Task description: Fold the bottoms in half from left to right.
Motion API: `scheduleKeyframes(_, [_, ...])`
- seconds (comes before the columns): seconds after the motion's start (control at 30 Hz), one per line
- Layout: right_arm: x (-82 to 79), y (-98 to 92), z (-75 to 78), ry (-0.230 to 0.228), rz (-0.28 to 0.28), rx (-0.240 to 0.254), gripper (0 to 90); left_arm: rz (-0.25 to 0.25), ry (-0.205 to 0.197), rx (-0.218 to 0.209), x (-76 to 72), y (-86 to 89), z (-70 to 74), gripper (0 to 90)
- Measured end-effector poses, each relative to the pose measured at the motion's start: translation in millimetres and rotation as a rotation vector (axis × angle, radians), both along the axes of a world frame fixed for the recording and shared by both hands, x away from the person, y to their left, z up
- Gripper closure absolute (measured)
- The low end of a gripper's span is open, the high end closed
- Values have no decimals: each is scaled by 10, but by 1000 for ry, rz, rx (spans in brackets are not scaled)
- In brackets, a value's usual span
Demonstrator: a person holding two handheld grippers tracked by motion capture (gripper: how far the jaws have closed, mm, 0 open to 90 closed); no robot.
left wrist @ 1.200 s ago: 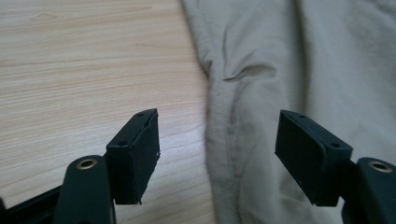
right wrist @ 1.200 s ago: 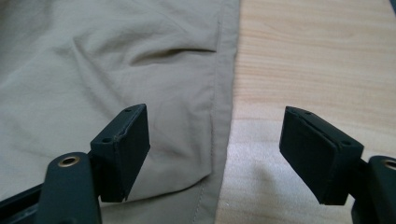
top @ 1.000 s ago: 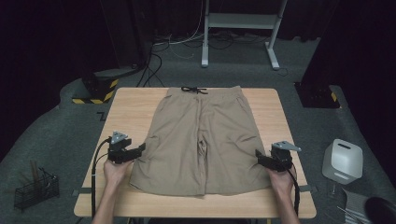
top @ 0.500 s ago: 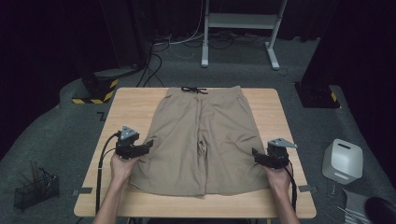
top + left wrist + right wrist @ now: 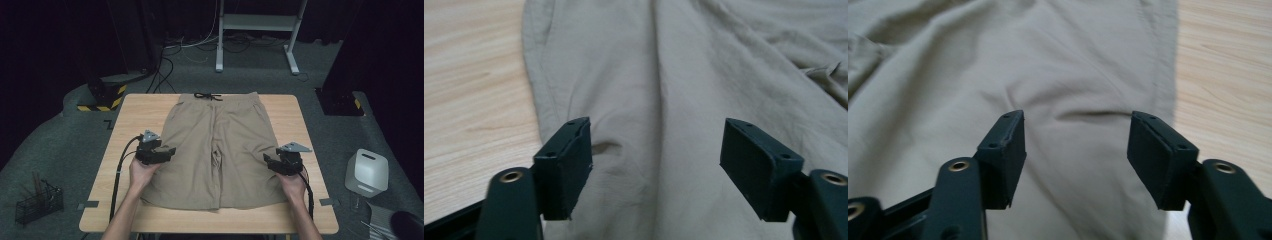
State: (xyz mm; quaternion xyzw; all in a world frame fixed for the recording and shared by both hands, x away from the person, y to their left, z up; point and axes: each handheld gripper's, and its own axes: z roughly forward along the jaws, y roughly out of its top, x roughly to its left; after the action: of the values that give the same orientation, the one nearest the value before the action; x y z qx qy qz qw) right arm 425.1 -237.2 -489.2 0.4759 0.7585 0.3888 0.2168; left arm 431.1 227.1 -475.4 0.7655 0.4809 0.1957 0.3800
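Khaki shorts (image 5: 220,145) lie flat on the wooden table (image 5: 135,115), waistband and black drawstring (image 5: 206,95) at the far side. My left gripper (image 5: 172,151) hovers over the outer edge of the left leg, jaws wide open above the cloth (image 5: 656,160). Over the outer seam of the right leg is my right gripper (image 5: 266,161). Its jaws have just been closing but still stand apart (image 5: 1075,150). A small ridge of cloth (image 5: 1088,115) lies between them, and the pads do not press on it.
On the floor to the right stands a white box (image 5: 366,172). A wire basket (image 5: 37,204) is on the floor at the left, and a yellow-and-black striped block (image 5: 102,95) lies beyond the table's far left corner. A white frame (image 5: 255,22) and cables are behind.
Both hands have moved inward and a little farther up the table. The left gripper now reaches over the left leg's edge, and the right one over the right leg's edge.
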Motion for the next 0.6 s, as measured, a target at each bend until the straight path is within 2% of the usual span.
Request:
scheduleKeyframes(0.07, [47,43,5,6,17,9,446,-1,3,1,18,-13,-3,283])
scheduleKeyframes(0.1, [74,72,2,8,25,7,455,-3,19,-1,60,-42,-5,282])
scheduleKeyframes(0.17, [114,121,-2,12,35,3,474,-4,18,-3,98,-75,-9,279])
scheduleKeyframes(0.2, [135,149,-4,7,42,-3,479,-9,23,11,124,-90,-15,278])
scheduleKeyframes(0.3, [185,201,-12,11,53,-11,491,-8,36,18,180,-134,-43,263])
scheduleKeyframes(0.4, [314,309,-44,25,69,-18,505,-14,57,31,303,-254,-81,253])
scheduleKeyframes(0.5, [402,385,-61,36,77,-23,515,-13,60,29,346,-310,-87,253])
scheduleKeyframes(0.6, [502,449,-64,45,73,-45,508,-7,37,36,450,-435,-98,260])
